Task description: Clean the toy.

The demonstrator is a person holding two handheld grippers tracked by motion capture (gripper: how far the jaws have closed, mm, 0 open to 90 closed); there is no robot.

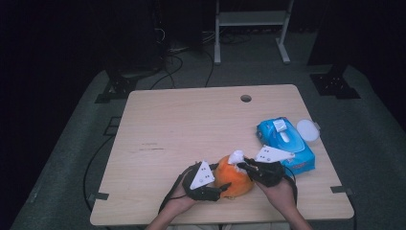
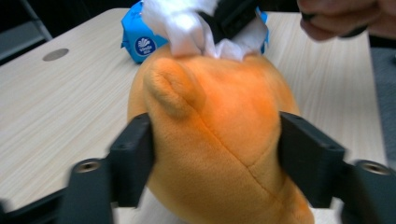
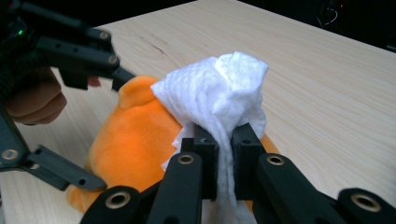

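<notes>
- Wiping looks like the work in hand: an orange plush toy point(image 1: 232, 179) sits at the near edge of the table point(image 1: 191, 124), between the two hands.
- Left gripper point(image 2: 215, 154) braces the toy, its jaws set against both flanks, probably so the soft body stays put under rubbing.
- Right gripper point(image 3: 224, 158) is pinched tight on a white wipe point(image 3: 219, 93), with the bunched cloth touching the toy's top.
- Blue wipe pack point(image 1: 286, 143) lies just right of the toy, its white lid point(image 1: 307, 129) beside it.
- Both forearms come in low from the near edge; the grippers angle inward toward each other.
</notes>
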